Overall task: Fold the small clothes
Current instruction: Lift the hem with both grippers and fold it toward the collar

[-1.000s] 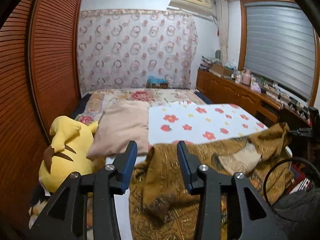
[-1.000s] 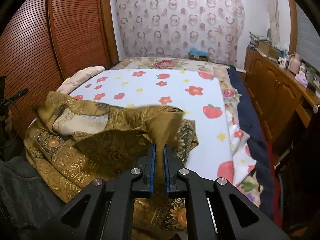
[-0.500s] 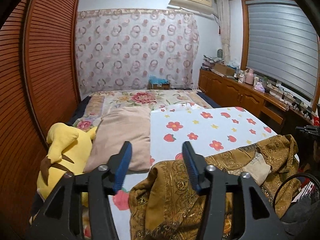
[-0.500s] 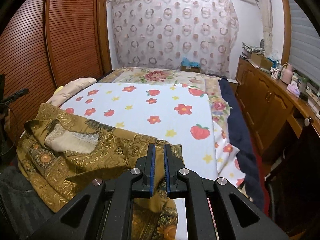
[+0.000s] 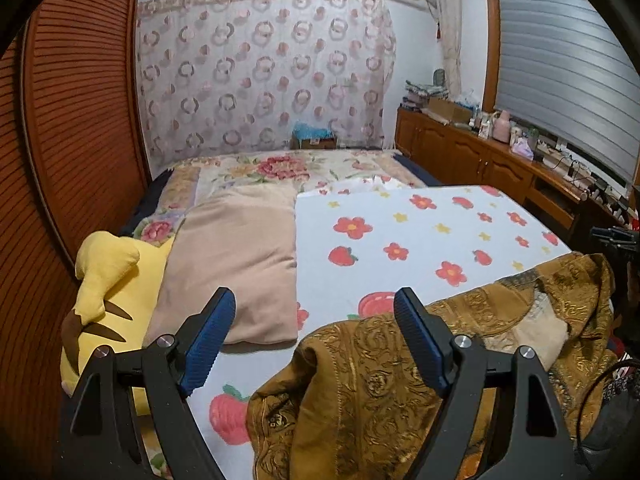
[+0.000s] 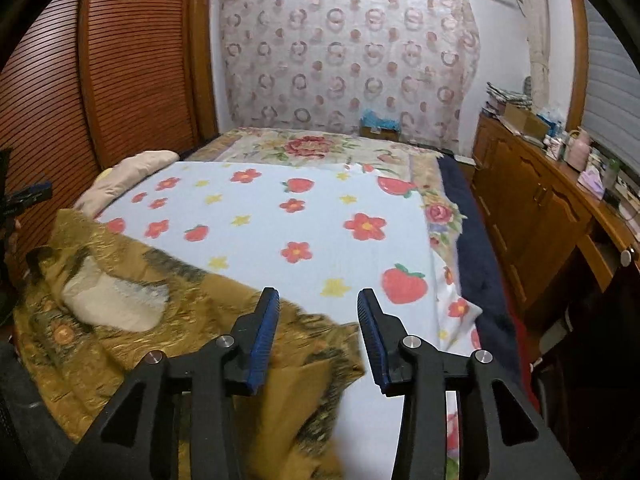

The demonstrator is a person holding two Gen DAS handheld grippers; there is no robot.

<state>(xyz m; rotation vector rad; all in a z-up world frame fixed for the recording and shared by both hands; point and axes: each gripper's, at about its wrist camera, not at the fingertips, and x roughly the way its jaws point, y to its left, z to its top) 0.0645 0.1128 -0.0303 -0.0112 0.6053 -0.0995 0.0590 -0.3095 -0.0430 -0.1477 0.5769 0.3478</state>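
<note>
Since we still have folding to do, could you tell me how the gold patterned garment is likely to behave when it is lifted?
The garment will probably go limp, as it already lies in soft bunched folds on the sheet. Its sheen suggests smooth cloth that might slip between pads. It looks light and thin.

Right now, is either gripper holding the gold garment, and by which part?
Neither. The left gripper and right gripper are both opening, pads clear of the gold garment lying below.

The left gripper tilts downward, its blue-padded jaws spread wide and opening, gripping nothing. Alongside it, the right gripper holds a similar downward tilt, its narrower jaws parting too, both pads free of contact.
</note>
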